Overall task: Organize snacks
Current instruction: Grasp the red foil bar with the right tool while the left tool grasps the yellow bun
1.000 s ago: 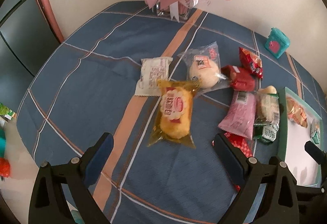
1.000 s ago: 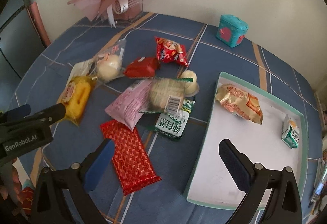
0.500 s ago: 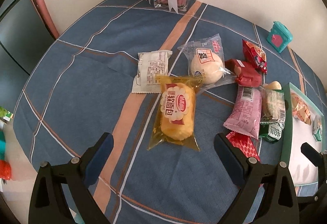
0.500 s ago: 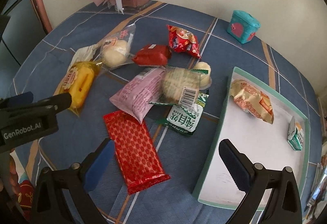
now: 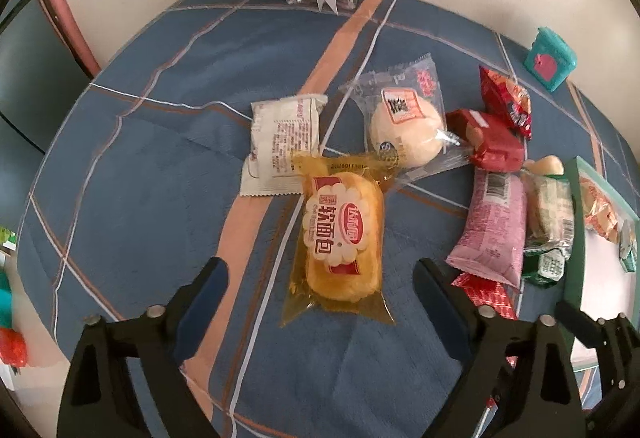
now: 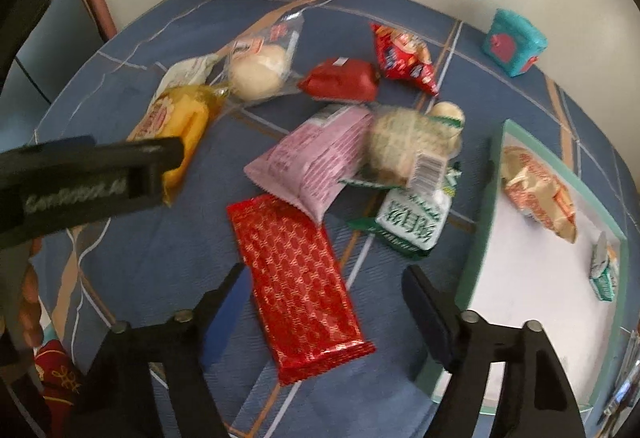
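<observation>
The left gripper hangs spread, straddling the yellow bread packet lying on the desk, apparently lined up to pinch it. The right gripper, also spread, frames the red wafer packet; the tray waits to its right.

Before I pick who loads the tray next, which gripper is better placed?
Right. The open right gripper straddles the red wafer pack, right beside the tray. The left gripper, also open, frames the yellow bread, farther from it.

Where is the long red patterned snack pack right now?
In the right wrist view, the red patterned pack lies on the tablecloth between the open right gripper's fingers, left of the tray, its top under the pink packet.
</observation>
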Demonstrator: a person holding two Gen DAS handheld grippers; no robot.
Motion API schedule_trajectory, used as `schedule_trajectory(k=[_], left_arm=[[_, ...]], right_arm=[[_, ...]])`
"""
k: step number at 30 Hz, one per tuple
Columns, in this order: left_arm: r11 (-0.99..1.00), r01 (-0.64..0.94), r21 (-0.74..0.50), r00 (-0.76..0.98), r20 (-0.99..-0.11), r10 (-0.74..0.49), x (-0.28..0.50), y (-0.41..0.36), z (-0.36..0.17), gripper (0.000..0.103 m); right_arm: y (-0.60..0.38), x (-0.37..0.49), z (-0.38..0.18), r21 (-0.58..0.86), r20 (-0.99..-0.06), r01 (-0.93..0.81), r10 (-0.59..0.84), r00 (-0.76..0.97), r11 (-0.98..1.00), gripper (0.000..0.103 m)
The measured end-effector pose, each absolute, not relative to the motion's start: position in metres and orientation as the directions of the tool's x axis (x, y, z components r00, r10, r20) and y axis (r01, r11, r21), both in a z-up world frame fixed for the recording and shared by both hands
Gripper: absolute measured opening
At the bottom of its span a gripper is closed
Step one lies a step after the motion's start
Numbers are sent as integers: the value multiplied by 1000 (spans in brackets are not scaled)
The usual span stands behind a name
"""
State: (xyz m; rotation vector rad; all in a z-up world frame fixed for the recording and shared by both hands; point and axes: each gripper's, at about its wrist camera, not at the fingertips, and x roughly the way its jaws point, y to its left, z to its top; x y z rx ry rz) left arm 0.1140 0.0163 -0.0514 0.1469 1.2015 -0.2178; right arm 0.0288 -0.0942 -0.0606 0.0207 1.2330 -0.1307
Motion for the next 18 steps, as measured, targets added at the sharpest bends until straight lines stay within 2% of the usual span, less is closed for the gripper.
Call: schedule_trajectory(k=[3, 4, 6, 8, 12, 18], left_arm=[[970, 243, -10, 329, -940, -92, 119, 16, -59, 88], [970, 243, -13, 326, -941, -94, 120, 16, -60, 80], [970, 241, -31, 314, -943, -108, 122, 17, -63, 72], [970, 237, -45, 306, -944, -118, 124, 19, -65, 69], [963, 254, -85, 292, -943, -160, 124, 18, -66, 49], [962, 259, -87, 292, -942, -164, 122, 16, -67, 46]], right_arm=[[-92, 31, -69, -59, -950, 105, -88, 299, 993, 73], [-91, 32, -71, -59, -952, 103, -87, 294, 993, 68], [-89, 33, -75, -50, -955, 98, -76, 287, 994, 62], [-88, 34, -75, -30, -955, 92, -55, 291, 995, 55], [-82, 35, -77, -23, -955, 78, -45, 292, 997, 50], [-77, 34, -79, -16, -956, 66, -35, 293, 998, 50]])
